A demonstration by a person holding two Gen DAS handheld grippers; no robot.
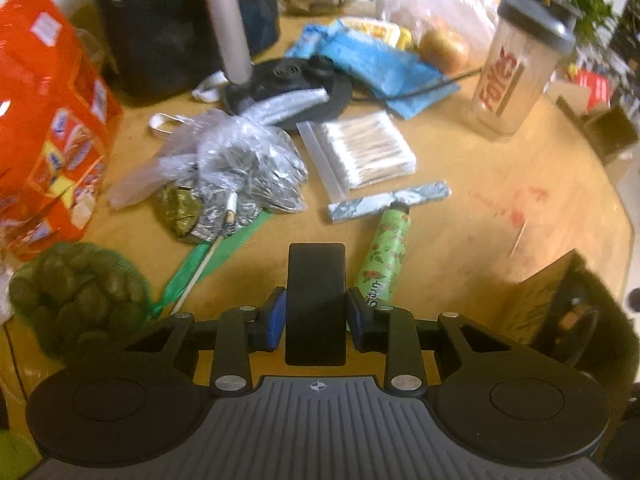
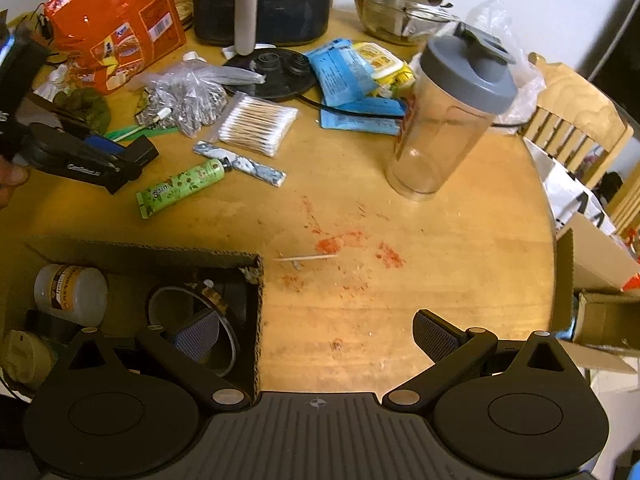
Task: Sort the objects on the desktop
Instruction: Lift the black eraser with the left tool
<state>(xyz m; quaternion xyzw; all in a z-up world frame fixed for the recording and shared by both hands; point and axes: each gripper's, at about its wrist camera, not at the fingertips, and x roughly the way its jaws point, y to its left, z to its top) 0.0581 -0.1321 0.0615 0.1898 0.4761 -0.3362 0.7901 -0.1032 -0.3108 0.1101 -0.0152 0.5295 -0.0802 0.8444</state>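
Clamped between the blue pads of the left tongs (image 1: 316, 312) is a flat black rectangular block (image 1: 316, 300), held upright above the round wooden bench (image 1: 500, 184). Just right of that block lies a green floral-printed tube (image 1: 384, 256), its cap touching a marbled grey-and-white stick (image 1: 390, 201). Beyond the stick sits a clear packet of cotton swabs (image 1: 366, 148), and left of the swabs a crumpled clear plastic bag (image 1: 236, 160). Well right of the swabs stands a clear shaker cup with a grey lid (image 1: 516, 68). Right tongs (image 2: 316, 340) are spread wide and hold nothing, the left finger over an open brown cardboard box (image 2: 160, 256) containing a white jar (image 2: 70, 294), the right finger over bare bench.
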